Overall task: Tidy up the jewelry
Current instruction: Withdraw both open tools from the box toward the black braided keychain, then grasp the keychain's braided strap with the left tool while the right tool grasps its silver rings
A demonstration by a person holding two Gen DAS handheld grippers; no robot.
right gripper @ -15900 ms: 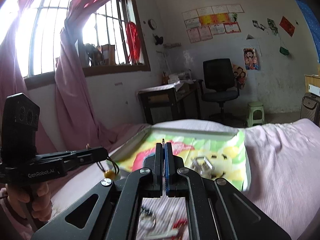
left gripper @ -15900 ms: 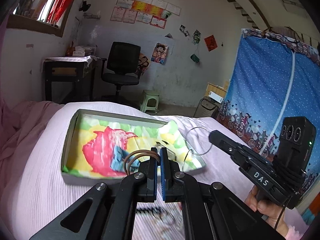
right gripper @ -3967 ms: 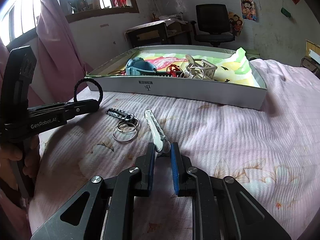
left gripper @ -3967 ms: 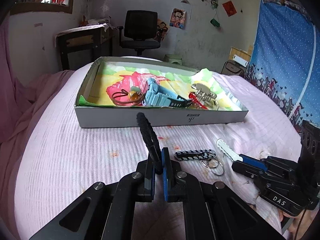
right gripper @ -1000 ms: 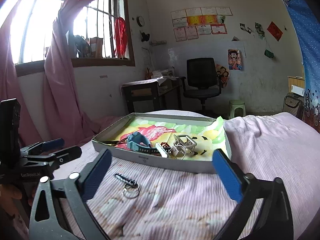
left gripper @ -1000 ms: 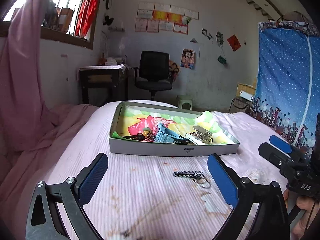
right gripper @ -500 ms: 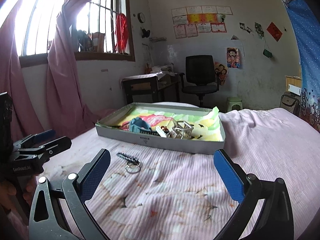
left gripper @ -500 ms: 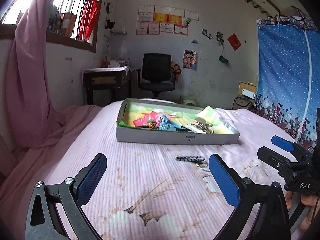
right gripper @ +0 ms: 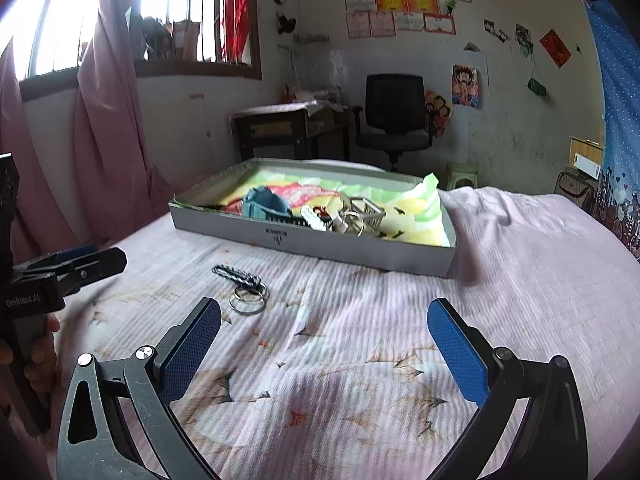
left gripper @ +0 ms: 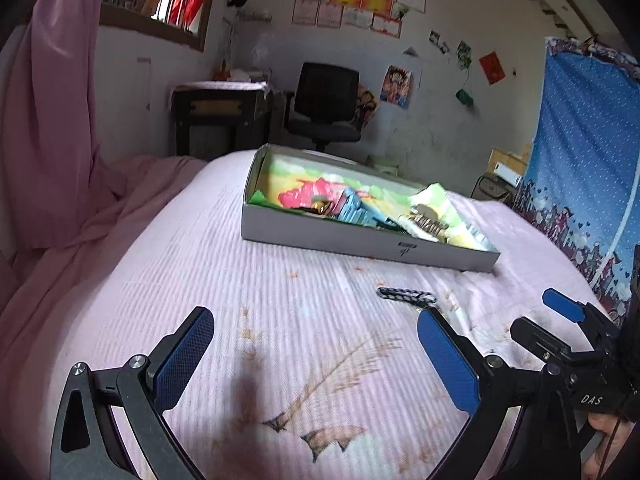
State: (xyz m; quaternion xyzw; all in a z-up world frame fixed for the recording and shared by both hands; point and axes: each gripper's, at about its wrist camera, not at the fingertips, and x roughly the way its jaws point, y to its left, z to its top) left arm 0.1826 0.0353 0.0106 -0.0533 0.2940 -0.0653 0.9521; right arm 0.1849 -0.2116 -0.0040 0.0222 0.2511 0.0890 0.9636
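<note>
A shallow grey box (right gripper: 312, 246) lined with bright paper stands on the pink bed; it also shows in the left wrist view (left gripper: 360, 240). Inside lie a blue watch (right gripper: 264, 204), a white clip (right gripper: 314, 216) and metal rings (right gripper: 352, 220). A black braided keychain (right gripper: 236, 274) with steel rings (right gripper: 248, 300) lies on the sheet in front of the box; its braid shows in the left wrist view (left gripper: 406, 294). My left gripper (left gripper: 316, 352) is wide open and empty above the sheet. My right gripper (right gripper: 324, 340) is wide open and empty, just right of the keychain.
The pink bedsheet (right gripper: 500, 280) spreads around the box. A pink curtain (right gripper: 108, 140) hangs at the left. A desk (right gripper: 280, 128), an office chair (right gripper: 394, 120) and a green stool (right gripper: 462, 174) stand beyond the bed. A blue cloth (left gripper: 584, 184) hangs at the right.
Both grippers have dropped lower and closer to the sheet, and the left one has tilted. The box and keychain lie as before. Both stay wide open.
</note>
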